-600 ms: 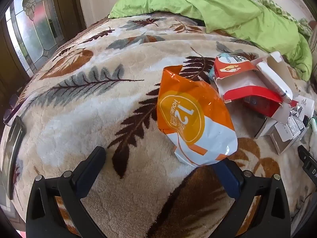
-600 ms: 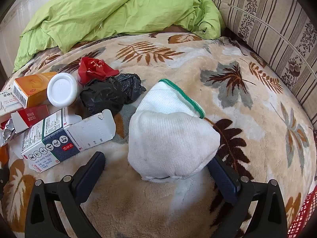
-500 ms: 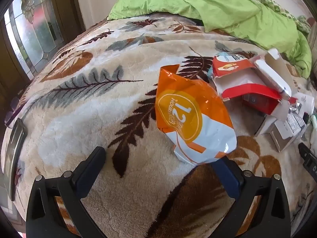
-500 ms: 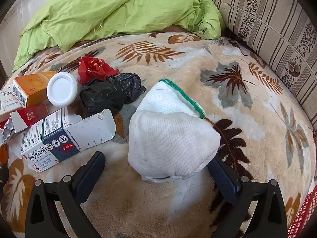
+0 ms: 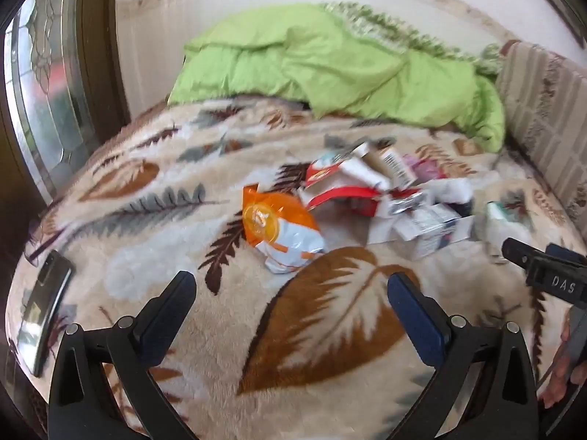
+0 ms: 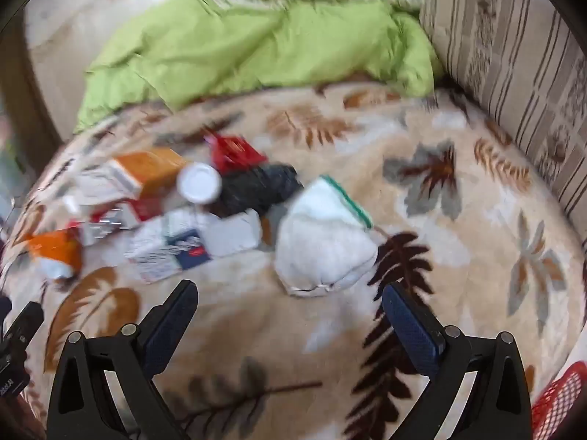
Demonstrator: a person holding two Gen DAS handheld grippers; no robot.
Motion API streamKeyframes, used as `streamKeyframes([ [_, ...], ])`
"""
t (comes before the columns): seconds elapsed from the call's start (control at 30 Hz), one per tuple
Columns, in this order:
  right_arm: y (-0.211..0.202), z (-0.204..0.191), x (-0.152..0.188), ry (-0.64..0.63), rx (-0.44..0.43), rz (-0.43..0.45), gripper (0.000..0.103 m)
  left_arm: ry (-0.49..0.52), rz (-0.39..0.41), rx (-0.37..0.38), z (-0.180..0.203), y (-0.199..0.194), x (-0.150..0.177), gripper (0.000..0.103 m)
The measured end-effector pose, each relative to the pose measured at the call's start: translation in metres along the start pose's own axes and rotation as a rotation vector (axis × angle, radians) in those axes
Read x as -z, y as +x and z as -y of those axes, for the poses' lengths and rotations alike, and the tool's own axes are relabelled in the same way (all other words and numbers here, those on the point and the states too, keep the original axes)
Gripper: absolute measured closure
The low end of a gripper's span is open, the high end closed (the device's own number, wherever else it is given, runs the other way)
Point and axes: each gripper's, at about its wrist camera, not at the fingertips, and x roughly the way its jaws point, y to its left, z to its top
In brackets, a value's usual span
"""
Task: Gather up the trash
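Trash lies in a heap on a leaf-patterned blanket (image 5: 330, 322). An orange and white snack bag (image 5: 279, 229) rests beyond my left gripper (image 5: 291, 293), which is open and empty. Behind the bag are red and white cartons (image 5: 341, 183) and a white box (image 5: 429, 227). My right gripper (image 6: 290, 302) is open and empty too, just short of a white sock with a green cuff (image 6: 324, 234). Left of the sock lie a white and blue carton (image 6: 194, 244), a black plastic bag (image 6: 256, 189), a white lid (image 6: 199, 182), a red wrapper (image 6: 234, 150) and an orange box (image 6: 146, 168).
A crumpled green quilt (image 5: 330, 66) lies at the head of the bed and a striped cushion (image 6: 513, 73) along the right side. A dark phone (image 5: 44, 308) sits at the left edge. A red mesh basket (image 6: 557, 392) shows at the lower right. The right gripper's body (image 5: 546, 275) enters the left view.
Both grippers have pulled back and up from the bed, so the snack bag and the sock now lie farther ahead, outside the jaws. Both views are blurred by motion.
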Motion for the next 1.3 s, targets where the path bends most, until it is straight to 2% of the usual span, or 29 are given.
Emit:
streamKeyframes([
  [0.07,-0.035,-0.006,0.009,-0.058,0.016,0.093,0.001,0.011,0.049,0.012,0.001,-0.024,0.003,0.0],
  [0.17,-0.081,-0.007,0.027,-0.099,-0.039,0.202,0.001,0.017,0.1,0.033,-0.004,-0.059,0.013,0.0],
  [0.23,-0.108,-0.01,0.042,-0.144,-0.036,0.264,0.001,0.022,0.126,0.039,-0.007,-0.08,0.024,0.0],
  [0.37,-0.134,-0.012,0.066,-0.189,-0.039,0.324,0.001,0.043,0.164,0.018,-0.011,-0.106,0.052,0.0],
  [0.5,-0.135,-0.008,0.066,-0.182,-0.027,0.316,0.001,0.062,0.206,-0.003,-0.007,-0.11,0.056,0.0],
  [0.73,-0.129,0.006,0.065,-0.123,-0.027,0.283,0.001,0.052,0.167,0.002,-0.007,-0.097,0.058,0.0],
  [1.3,-0.124,0.003,0.064,-0.132,-0.005,0.251,0.001,0.054,0.144,0.006,-0.004,-0.091,0.059,0.0],
])
